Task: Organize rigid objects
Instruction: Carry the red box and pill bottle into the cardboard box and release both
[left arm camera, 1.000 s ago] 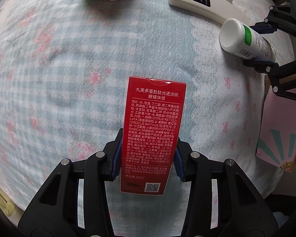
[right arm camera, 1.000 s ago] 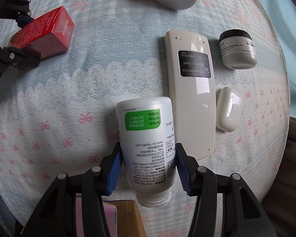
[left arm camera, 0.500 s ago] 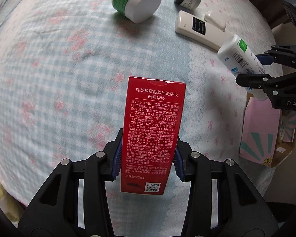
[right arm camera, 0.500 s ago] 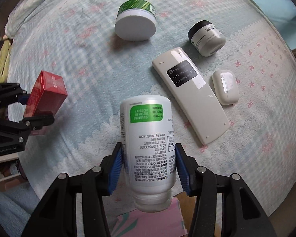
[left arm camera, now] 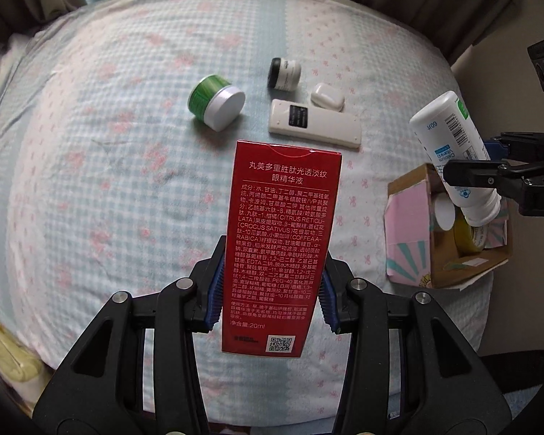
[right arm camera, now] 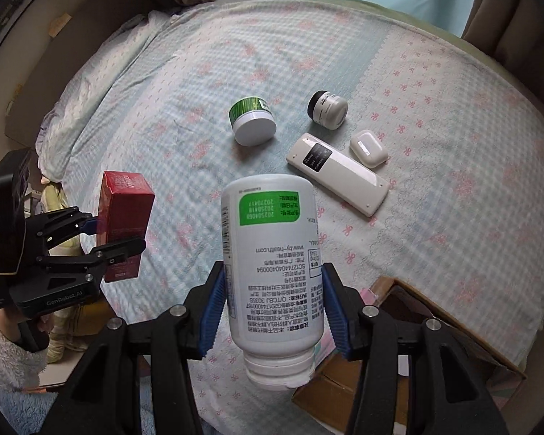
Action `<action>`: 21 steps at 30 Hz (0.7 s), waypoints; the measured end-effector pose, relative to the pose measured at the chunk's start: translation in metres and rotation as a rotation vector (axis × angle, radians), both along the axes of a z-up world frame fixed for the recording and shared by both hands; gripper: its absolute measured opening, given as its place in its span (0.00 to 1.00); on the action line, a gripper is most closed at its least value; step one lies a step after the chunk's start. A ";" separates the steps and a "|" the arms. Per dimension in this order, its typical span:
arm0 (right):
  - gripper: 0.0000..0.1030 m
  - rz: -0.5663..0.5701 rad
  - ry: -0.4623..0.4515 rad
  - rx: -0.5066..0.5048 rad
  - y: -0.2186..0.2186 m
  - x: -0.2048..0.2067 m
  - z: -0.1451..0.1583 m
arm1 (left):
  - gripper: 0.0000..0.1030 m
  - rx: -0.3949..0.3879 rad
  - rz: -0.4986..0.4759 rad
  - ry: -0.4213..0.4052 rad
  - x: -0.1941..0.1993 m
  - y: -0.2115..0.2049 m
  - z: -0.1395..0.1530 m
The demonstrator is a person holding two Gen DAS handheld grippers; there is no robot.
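Now my right gripper pinches bottle, left gripper pinches red carton; lower bottle upright into box at 3 o'clock.

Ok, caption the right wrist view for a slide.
Right gripper holds a white bottle above the bed; left gripper holds a red box.

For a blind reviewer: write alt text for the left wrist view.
The left gripper clamps a tall red box of printed text above a blue-checked bedspread. Beyond lie a green jar, a black-lidded jar, a remote and a white case. At right, the right gripper holds a white bottle over a cardboard box.
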State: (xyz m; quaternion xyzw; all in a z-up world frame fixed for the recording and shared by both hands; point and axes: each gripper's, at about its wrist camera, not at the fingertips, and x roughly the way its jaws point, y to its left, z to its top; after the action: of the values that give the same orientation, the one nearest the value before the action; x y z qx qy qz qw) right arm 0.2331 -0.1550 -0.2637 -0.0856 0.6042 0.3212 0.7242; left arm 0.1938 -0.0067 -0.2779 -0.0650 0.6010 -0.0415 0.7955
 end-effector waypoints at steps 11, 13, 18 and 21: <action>0.46 -0.228 -0.064 0.043 -0.135 -0.031 0.063 | 0.38 -0.059 -0.207 -0.138 0.015 -0.124 0.069; 0.45 -0.264 -0.070 0.030 -0.162 -0.034 0.067 | 0.38 -0.087 -0.236 -0.139 0.018 -0.150 0.070; 0.45 -0.348 -0.053 0.018 -0.219 -0.044 0.065 | 0.38 -0.149 -0.278 -0.115 0.025 -0.211 0.058; 0.45 -0.404 -0.020 0.029 -0.248 -0.049 0.053 | 0.38 -0.180 -0.283 -0.086 0.026 -0.243 0.045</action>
State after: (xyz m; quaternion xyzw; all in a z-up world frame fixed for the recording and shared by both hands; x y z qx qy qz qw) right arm 0.1846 -0.4033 -0.2104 0.0448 0.5972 0.1770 0.7810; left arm 0.2197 -0.2493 -0.2327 -0.0488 0.5636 -0.2093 0.7976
